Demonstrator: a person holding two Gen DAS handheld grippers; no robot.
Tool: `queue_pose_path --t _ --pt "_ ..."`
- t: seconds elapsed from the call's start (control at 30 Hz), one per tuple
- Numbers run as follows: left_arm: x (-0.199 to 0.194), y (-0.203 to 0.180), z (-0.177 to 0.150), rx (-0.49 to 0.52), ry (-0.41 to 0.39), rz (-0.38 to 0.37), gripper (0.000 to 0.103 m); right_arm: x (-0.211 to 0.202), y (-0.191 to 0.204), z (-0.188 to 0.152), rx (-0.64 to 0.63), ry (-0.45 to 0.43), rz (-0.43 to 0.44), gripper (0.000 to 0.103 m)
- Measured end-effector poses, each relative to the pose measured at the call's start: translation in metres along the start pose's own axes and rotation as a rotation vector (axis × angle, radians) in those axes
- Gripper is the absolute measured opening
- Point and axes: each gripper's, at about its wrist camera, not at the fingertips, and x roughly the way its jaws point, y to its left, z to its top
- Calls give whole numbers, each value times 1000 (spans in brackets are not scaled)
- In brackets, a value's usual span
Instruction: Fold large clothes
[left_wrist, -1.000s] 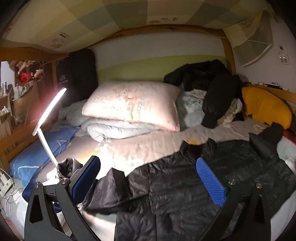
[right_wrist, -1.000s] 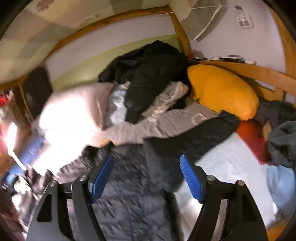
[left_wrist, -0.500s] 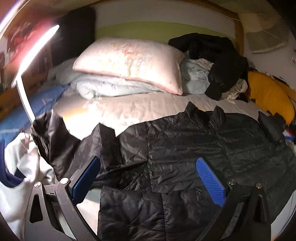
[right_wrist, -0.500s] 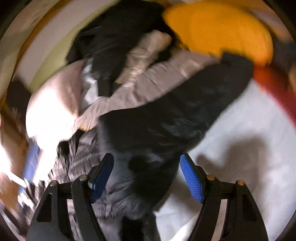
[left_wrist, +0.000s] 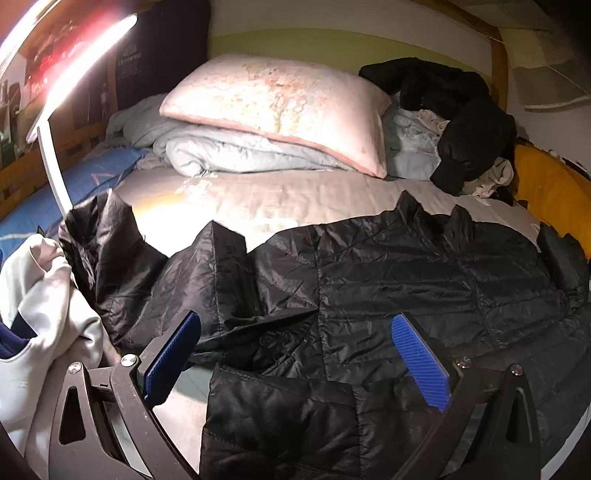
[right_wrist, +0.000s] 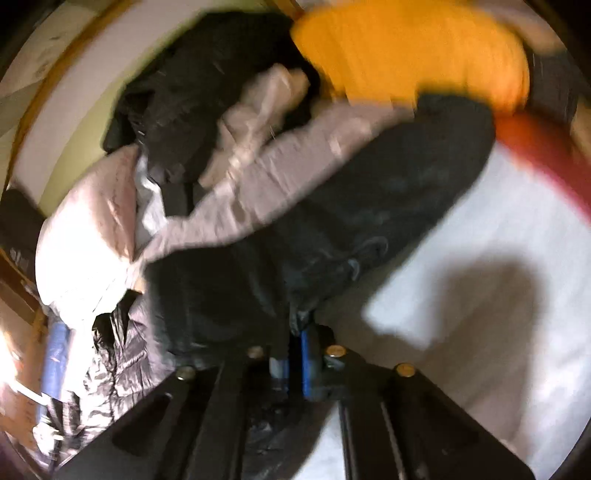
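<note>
A black quilted jacket (left_wrist: 388, 280) lies spread across the bed, collar toward the pillows. One sleeve (left_wrist: 110, 251) trails off to the left. My left gripper (left_wrist: 295, 354) hovers just over the jacket's near hem, its blue pads wide apart, so it is open with fabric under it but nothing pinched. In the blurred right wrist view the jacket (right_wrist: 332, 229) shows its other sleeve stretching toward the orange cushion. My right gripper (right_wrist: 293, 362) has its blue pads pressed together on the jacket's edge, shut on the fabric.
A pink pillow (left_wrist: 280, 107) rests on a grey duvet (left_wrist: 229, 155) at the head of the bed. Another black coat (left_wrist: 458, 118) is heaped beside it. An orange cushion (left_wrist: 554, 199) lies right, a lit lamp (left_wrist: 55, 81) left, pale clothing (left_wrist: 40, 306) near left.
Both grippers dropped toward the jacket, which now fills more of each view. The right gripper's pads went from wide apart to pressed together on the jacket's edge. The left stays open.
</note>
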Motion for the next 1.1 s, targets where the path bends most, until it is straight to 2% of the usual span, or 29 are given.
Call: queue_pose_path --t 0.1,0.23,0.33,0.47,0.67,0.77,0.8,0.83,0.87,0.93,1.03,1.1 --pt "-10 -7 1 21 -22 -18 103 -25 23 2 -58 -76 58 2" --pt "-22 -15 3 36 -49 -43 103 -51 68 -14 -185 -76 131 2" --pt "-25 -19 3 41 -53 -59 103 -52 99 -33 -276 -17 170 2" --pt "-26 -22 3 57 -57 -57 103 -34 138 -72 -404 102 179 2" --pt "-26 -23 1 51 -50 -64 103 -10 159 -113 -474 226 208 4" --pt "-23 -22 1 50 -41 -63 103 -12 165 -128 -553 236 172 4" --pt "-22 -22 1 50 -38 -64 103 -14 167 -128 -570 224 161 6" --pt "-22 -22 1 50 -38 -65 103 -19 167 -126 -573 217 162 13" --pt "-23 -21 1 50 -39 -66 103 -24 165 -123 -554 214 164 28" --pt "-23 -21 0 53 -42 -65 103 -31 157 -114 -447 226 171 48" --pt "-23 -22 0 57 -44 -60 103 -40 146 -105 -290 266 199 48" --pt "-21 -23 0 59 -40 -57 103 -50 143 -101 -276 228 168 50"
